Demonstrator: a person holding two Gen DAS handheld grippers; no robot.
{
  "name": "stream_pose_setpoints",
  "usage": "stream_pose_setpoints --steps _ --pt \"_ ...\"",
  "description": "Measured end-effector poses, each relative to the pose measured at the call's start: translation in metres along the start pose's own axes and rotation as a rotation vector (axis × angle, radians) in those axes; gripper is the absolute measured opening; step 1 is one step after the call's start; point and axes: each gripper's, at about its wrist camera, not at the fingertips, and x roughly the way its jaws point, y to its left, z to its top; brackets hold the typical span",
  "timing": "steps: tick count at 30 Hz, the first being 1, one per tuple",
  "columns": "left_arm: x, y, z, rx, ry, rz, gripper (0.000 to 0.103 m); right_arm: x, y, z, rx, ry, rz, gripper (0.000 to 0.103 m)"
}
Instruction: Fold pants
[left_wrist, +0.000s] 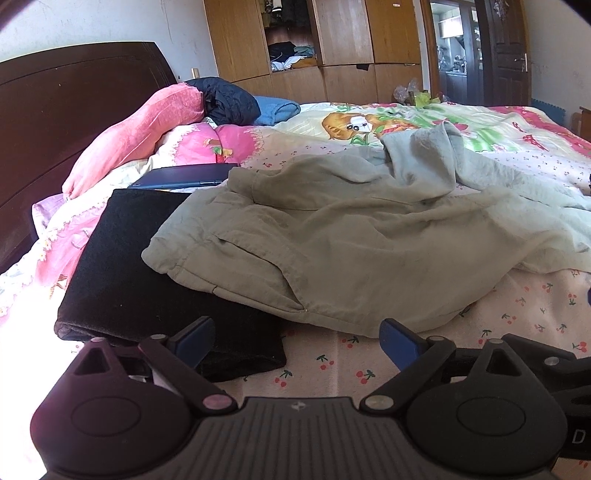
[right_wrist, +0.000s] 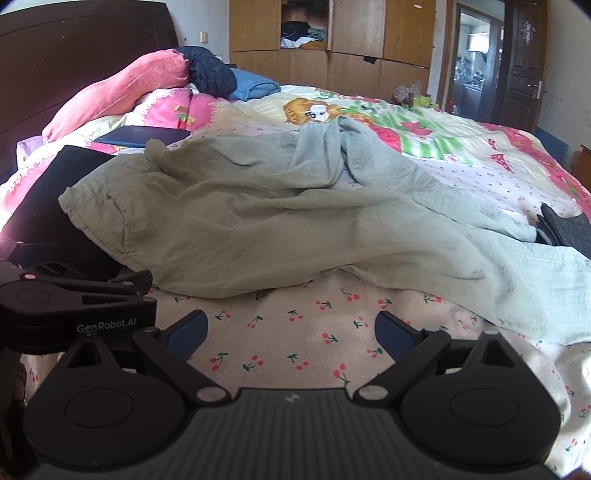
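Green pants (left_wrist: 351, 236) lie rumpled mid-frame on the cherry-print sheet (right_wrist: 295, 347), waist overlapping a black cloth (left_wrist: 122, 280) at left. Left gripper (left_wrist: 297, 343) and right gripper (right_wrist: 291, 332) both spread wide, grasping nothing.

A home bedroom is shown: a bed (left_wrist: 517, 306) with a cartoon quilt (right_wrist: 424, 122), pillows at its headboard (left_wrist: 55, 110), a wardrobe (left_wrist: 347, 37) beyond it.

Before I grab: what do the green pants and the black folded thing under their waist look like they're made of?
Green pants: thin woven cotton or linen by the look, matte, finely crumpled all over. Black folded piece: thicker and fuzzy, probably fleece or knit; it reflects almost no light and holds a squared edge.
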Motion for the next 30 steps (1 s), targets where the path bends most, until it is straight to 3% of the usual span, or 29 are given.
stream_pose_setpoints --steps 6,30 --pt "0.006 0.005 -0.002 -0.005 0.023 -0.001 0.099 0.008 0.008 0.002 -0.033 -0.002 0.031 0.09" --pt "0.024 0.007 -0.002 0.041 -0.014 0.026 0.099 0.044 0.012 0.009 -0.101 0.013 0.06 0.086"
